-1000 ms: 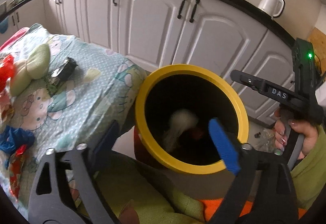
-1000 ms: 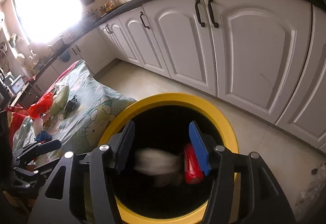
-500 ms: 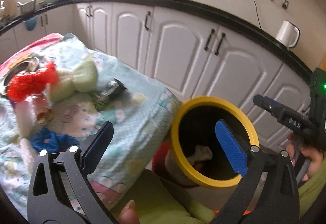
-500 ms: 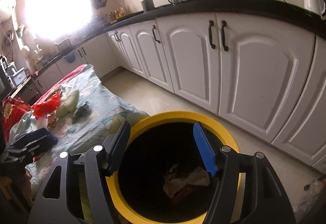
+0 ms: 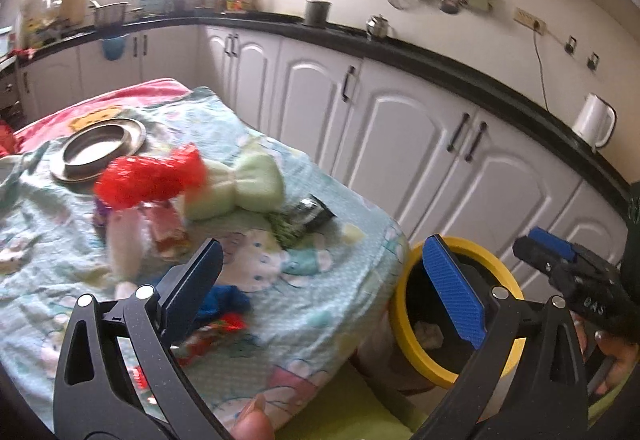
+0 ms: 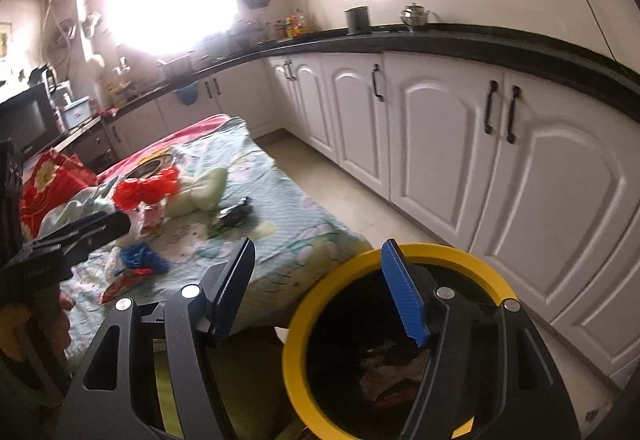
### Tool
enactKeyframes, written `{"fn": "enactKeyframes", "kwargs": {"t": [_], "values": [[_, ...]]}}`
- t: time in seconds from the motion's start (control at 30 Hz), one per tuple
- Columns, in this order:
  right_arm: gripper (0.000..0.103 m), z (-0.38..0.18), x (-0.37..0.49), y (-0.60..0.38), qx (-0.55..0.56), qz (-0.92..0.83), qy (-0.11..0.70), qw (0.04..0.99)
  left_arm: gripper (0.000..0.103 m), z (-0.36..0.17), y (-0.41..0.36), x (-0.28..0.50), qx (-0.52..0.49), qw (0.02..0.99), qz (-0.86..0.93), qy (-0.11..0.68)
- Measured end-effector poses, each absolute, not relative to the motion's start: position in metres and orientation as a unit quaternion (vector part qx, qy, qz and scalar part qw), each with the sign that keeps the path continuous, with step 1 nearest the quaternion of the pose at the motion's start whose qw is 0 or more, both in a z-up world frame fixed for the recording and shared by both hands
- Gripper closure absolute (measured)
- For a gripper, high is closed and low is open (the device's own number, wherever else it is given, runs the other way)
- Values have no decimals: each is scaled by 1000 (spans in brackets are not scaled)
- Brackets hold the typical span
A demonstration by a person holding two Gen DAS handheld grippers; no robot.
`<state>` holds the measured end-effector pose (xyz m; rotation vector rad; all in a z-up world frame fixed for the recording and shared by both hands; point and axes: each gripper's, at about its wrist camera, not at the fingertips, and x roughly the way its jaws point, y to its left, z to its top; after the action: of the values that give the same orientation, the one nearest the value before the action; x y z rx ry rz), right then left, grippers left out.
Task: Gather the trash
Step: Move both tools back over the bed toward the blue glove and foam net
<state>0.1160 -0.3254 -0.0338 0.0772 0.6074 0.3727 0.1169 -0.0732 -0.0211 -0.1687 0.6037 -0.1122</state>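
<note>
Trash on bench (image 5: 328, 304), left of bin (image 5: 412, 272): red mesh (image 5: 152, 179), blue scrap (image 5: 224, 300), black wrapper (image 5: 308, 217). All light, soft, crinkly; pinch bunched middle.

Your left gripper (image 5: 326, 282) open, empty, over bench. Right gripper (image 6: 320, 288) open, empty, above bin rim.

Only right view shows crumpled scraps (image 6: 384, 364) in bin.

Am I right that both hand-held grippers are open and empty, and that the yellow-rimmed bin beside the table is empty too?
Not quite: the bin is not empty; the right wrist view shows crumpled trash inside. Both the left hand-held gripper and right hand-held gripper are indeed open and empty.
</note>
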Motion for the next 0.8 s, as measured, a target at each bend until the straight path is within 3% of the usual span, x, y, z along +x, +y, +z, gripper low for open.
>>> {"fn": "enactKeyframes", "kwargs": {"t": [0.8], "values": [[40,-18,113,-189,-29,311,314,897,11,-9,22,103,-118,959,50,252]]}}
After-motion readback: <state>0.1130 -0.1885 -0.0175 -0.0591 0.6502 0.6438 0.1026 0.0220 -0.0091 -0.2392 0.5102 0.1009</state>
